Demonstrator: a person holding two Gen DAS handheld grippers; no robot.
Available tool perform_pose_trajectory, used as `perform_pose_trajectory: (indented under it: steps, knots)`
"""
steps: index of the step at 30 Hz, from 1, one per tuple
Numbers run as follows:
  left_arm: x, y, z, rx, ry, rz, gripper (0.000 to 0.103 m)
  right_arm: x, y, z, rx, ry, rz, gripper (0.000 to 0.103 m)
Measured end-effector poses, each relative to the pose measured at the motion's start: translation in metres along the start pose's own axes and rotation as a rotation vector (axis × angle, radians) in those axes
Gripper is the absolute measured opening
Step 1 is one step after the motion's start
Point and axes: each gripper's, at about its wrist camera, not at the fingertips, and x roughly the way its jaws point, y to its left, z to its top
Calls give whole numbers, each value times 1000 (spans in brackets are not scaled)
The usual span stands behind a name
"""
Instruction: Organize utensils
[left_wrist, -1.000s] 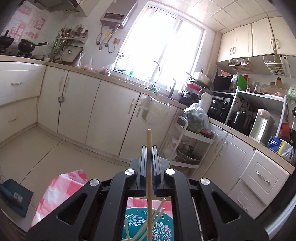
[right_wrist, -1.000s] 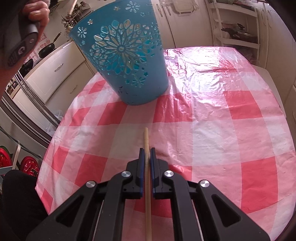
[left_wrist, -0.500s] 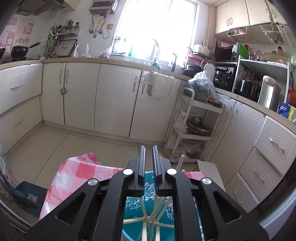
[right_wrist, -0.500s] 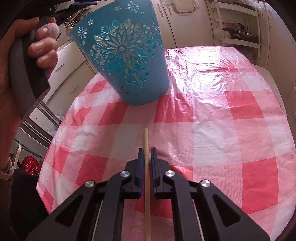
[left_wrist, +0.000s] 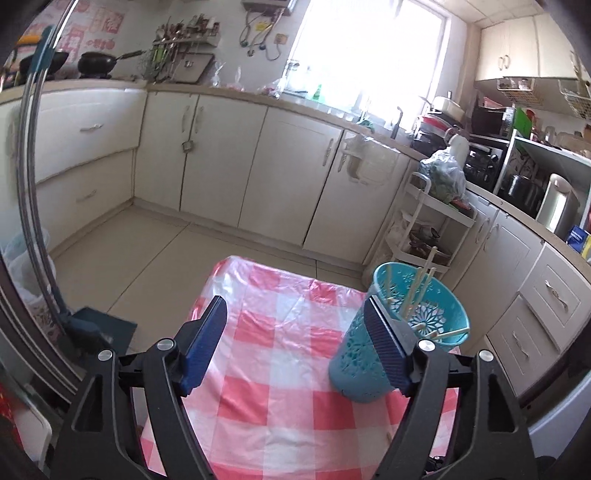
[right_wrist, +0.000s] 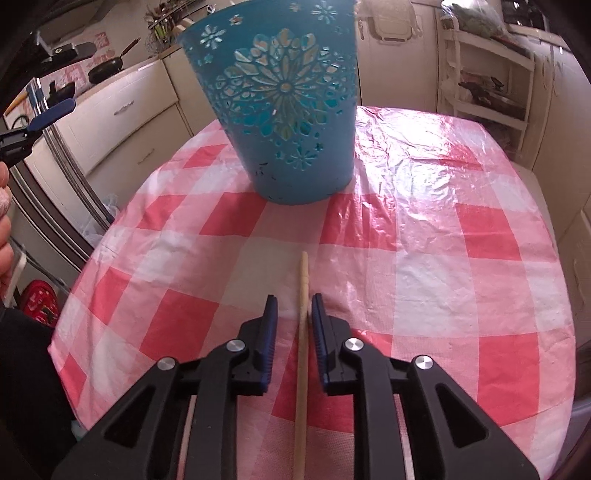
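Note:
A teal cut-out basket stands on the red-and-white checked tablecloth and holds several wooden chopsticks. My left gripper is wide open and empty, raised above the table, with the basket behind its right finger. In the right wrist view the basket stands upright at the far side. My right gripper is open, low over the cloth. A wooden chopstick lies between its jaws, close to the right one. Whether the pads touch it I cannot tell.
The table edge drops off at the left. Cream kitchen cabinets and a white shelf trolley stand beyond the table. The person's hand and the left gripper's finger show at the left edge.
My left gripper let its chopstick go into the basket, opened wide and drew back to the left. My right gripper opened around the chopstick it held.

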Motion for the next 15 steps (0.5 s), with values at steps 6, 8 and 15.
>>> perform_pose_trajectory:
  steps: [6, 8, 15]
  knots:
    - [13, 25, 0, -67, 51, 24, 73, -5, -17, -4, 101, 3, 48, 6]
    - [12, 24, 1, -74, 47, 19, 73, -11, -25, -6, 152, -4, 102, 6]
    - [16, 18, 1, -62, 57, 8, 74, -50, -23, 6, 210, -137, 290, 6]
